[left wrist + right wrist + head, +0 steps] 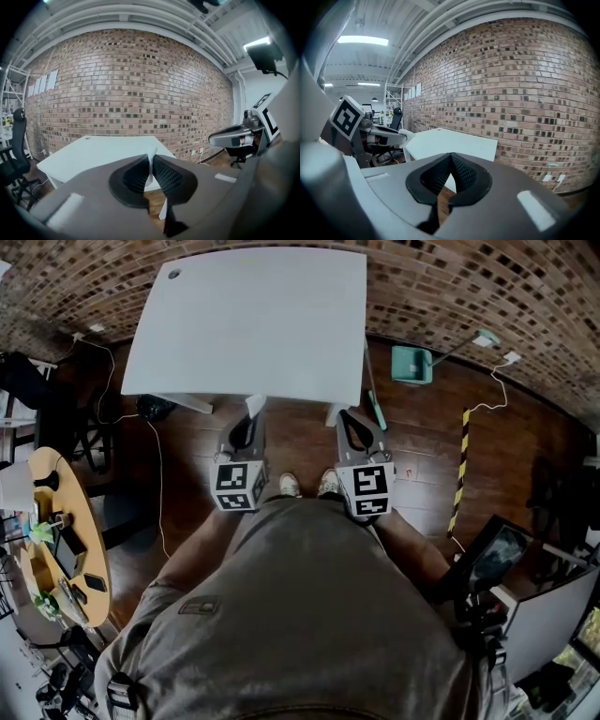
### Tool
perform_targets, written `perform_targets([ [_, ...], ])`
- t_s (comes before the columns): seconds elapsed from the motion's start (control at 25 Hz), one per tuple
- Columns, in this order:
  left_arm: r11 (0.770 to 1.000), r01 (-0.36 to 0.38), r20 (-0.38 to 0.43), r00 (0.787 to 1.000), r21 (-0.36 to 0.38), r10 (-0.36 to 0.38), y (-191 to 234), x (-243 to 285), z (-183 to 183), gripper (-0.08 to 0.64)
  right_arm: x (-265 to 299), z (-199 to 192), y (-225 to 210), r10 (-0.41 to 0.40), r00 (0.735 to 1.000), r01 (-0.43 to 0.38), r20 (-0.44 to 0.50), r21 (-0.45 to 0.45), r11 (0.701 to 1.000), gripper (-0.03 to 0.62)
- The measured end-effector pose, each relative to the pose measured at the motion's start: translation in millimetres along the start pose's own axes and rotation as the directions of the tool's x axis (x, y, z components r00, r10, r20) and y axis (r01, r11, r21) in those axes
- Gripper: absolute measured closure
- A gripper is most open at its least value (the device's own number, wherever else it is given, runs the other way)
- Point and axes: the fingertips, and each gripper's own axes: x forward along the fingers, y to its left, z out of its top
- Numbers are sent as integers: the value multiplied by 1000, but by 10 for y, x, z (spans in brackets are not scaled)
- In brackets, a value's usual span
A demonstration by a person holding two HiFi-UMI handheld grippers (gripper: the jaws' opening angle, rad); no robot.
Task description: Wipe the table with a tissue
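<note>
**Stance before wiping.** The left hand-held gripper [150,158] is closed on a white tissue [149,176], apparently ready to wipe. The right hand-held gripper [451,155] is closed and empty. The gripper views show each grip. Only the head view shows both grippers just short of the bench [248,324] edge.

Brick wall [469,287], dark wood floor [422,442], cluttered round table [94,554], strip light [363,40]
</note>
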Motion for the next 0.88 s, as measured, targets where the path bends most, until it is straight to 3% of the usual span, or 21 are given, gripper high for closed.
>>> perform_targets([
  [0.88, 998, 66, 1, 998, -10, -66, 10, -123, -46, 535, -65, 42, 255, -22, 1000, 23, 7, -13, 1000, 580],
])
